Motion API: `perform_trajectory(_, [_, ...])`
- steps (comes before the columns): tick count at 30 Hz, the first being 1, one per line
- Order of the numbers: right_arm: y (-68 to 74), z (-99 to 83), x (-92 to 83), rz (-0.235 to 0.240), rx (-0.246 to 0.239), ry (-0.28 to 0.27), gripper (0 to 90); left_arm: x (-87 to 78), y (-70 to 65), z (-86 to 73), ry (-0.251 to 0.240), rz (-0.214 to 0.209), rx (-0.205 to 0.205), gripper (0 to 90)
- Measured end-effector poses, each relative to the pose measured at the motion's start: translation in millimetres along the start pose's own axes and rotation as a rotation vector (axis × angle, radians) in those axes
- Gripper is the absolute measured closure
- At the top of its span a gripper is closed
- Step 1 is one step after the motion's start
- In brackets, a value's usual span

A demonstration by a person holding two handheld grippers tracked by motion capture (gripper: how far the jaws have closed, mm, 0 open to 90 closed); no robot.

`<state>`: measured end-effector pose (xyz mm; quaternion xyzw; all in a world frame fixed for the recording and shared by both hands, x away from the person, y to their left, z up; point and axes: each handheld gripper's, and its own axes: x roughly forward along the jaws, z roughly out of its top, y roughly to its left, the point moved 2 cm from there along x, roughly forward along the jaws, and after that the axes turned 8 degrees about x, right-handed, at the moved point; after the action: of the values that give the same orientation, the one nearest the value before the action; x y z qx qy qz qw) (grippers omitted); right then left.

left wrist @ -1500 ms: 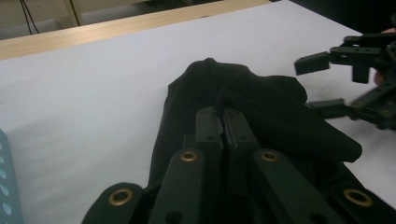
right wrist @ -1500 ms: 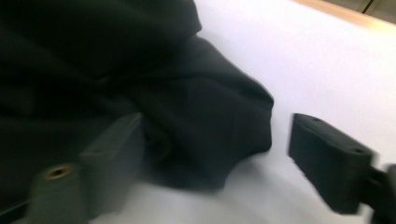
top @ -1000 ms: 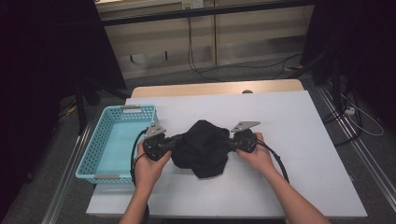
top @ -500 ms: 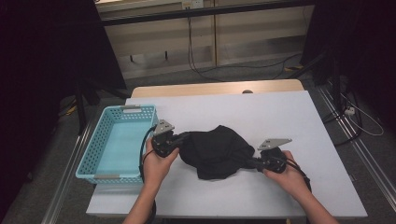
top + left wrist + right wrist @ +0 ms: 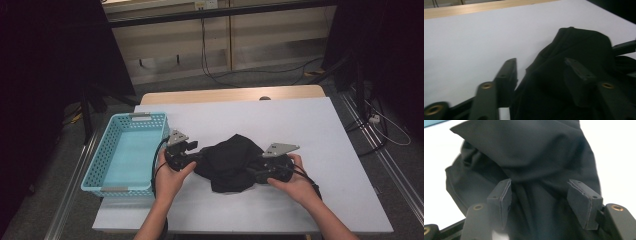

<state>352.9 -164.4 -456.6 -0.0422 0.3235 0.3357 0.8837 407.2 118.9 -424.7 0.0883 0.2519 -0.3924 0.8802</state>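
Note:
A black cloth (image 5: 230,161) lies in a loose heap on the white table (image 5: 310,125), between my two grippers. My left gripper (image 5: 196,159) points into its left edge and my right gripper (image 5: 256,170) into its right edge. Both pairs of jaws have just been opening. In the left gripper view the left gripper (image 5: 541,72) stands open, with a fold of the cloth (image 5: 579,47) lying slack between the pads. In the right gripper view the right gripper (image 5: 540,195) is open too, and the cloth (image 5: 529,150) fills the gap without being pinched.
A light blue mesh basket (image 5: 117,190) with nothing in it sits at the table's left edge, close to my left hand. Bare white tabletop spreads behind and to the right of the cloth. Dark stands and cables crowd the floor beyond.
The right hand pulled the cloth out to the right, then came back toward the middle. Both grippers, shut on the cloth before, have opened, and the cloth has slumped into a heap.

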Motion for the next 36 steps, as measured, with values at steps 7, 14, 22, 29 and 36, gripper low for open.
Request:
perform_trajectory(7, [11.7,13.2,20.0,0.012,-0.011,0.008,48.8,-11.5,-7.5,-1.6,0.005,-0.024,0.019,26.7])
perform_trajectory(14, [-3.8,20.8,26.4,-0.009,0.063,-0.046,81.9,-13.4,-18.5,-11.4,0.021,-0.067,0.061,21.5])
perform_trajectory(22, [-32.9,24.3,3.3,-0.062,0.192,-0.129,82.4,-3.4,-38.0,-16.7,0.045,-0.129,0.120,22.5])
perform_trajectory(29, [-48.1,19.1,-12.2,-0.101,0.241,-0.152,82.4,15.6,-52.4,-21.6,0.089,-0.186,0.168,29.9])
perform_trajectory(36, [-55.6,14.1,-24.8,-0.119,0.260,-0.163,82.4,26.5,-57.3,-23.0,0.127,-0.201,0.183,57.3])
